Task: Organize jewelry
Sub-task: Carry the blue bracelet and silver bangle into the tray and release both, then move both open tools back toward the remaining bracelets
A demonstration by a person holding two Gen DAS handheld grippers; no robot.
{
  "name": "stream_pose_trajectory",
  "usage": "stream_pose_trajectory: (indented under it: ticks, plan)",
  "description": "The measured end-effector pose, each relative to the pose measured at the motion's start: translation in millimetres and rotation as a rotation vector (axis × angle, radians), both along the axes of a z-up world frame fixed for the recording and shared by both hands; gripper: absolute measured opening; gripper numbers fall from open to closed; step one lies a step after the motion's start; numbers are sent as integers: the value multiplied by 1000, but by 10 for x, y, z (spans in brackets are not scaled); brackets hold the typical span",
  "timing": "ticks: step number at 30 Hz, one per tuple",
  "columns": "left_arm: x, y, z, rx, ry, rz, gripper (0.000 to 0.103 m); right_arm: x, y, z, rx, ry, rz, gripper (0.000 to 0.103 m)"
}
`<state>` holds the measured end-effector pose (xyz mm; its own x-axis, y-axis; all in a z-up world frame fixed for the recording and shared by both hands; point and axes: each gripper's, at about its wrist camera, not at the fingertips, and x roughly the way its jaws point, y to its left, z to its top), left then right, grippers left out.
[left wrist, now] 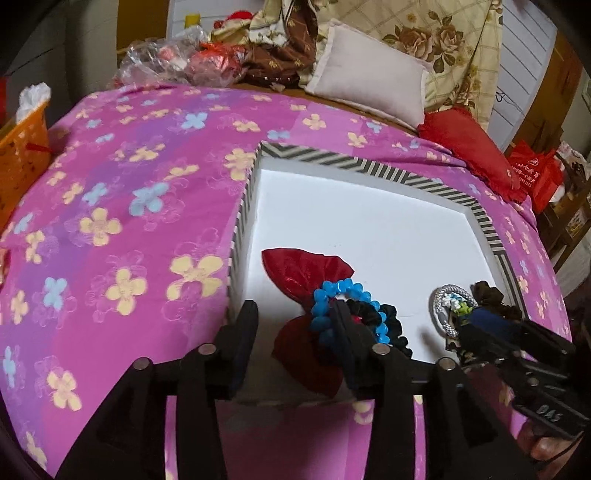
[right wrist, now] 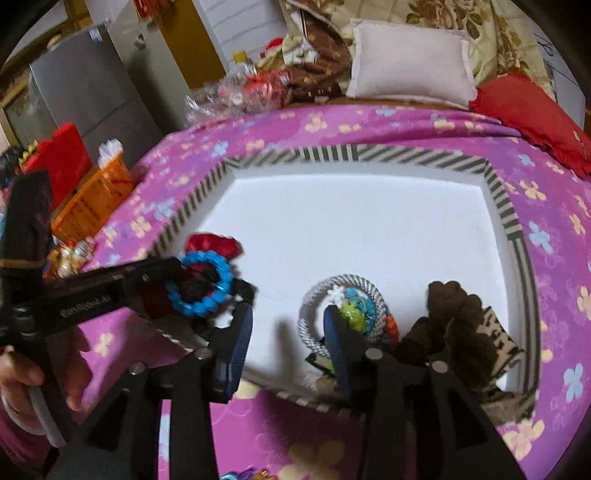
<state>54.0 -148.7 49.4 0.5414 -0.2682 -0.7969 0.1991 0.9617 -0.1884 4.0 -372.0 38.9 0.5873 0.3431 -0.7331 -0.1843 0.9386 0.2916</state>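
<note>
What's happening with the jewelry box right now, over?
Left gripper open over blue bead bracelet and red bow. Right gripper open beside grey rope ring. All inside striped box. Nothing in the way.

left claw (left wrist: 295,325) parted, right claw (right wrist: 288,328) parted

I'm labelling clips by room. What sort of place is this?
Most likely a bedroom in a home: a bed under a pink floral bedspread, a pale pillow with piled bedding behind, and a striped tray on the bed.

Black tools (right wrist: 288,325) with blue pads (right wrist: 242,332), perhaps rubber.
</note>
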Motion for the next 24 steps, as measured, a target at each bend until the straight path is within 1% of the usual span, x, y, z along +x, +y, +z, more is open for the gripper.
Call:
stream_pose_trajectory:
  ticks: [2,6,9,12,19,24]
  plan:
    - [-109,20,91,10,-35,3,40,-101,6,105,3,-23,2,44]
    - [-325,53,251,31,-88,3,41,-358,3,255,0,-53,-8,58]
    - [-512,46,335,51,-116,-3,41,-581,-16,333,-15,-66,-29,61]
    - [-706,29,372,62,-134,-8,41,-785,-40,347,-24,-50,-57,67]
    - [-1137,-22,366,72,-140,-31,41,-1246,-135,316,-57,-33,-117,72]
    - [-1383,-52,361,62,-139,-45,41,-1486,-173,233,-79,-8,-143,74]
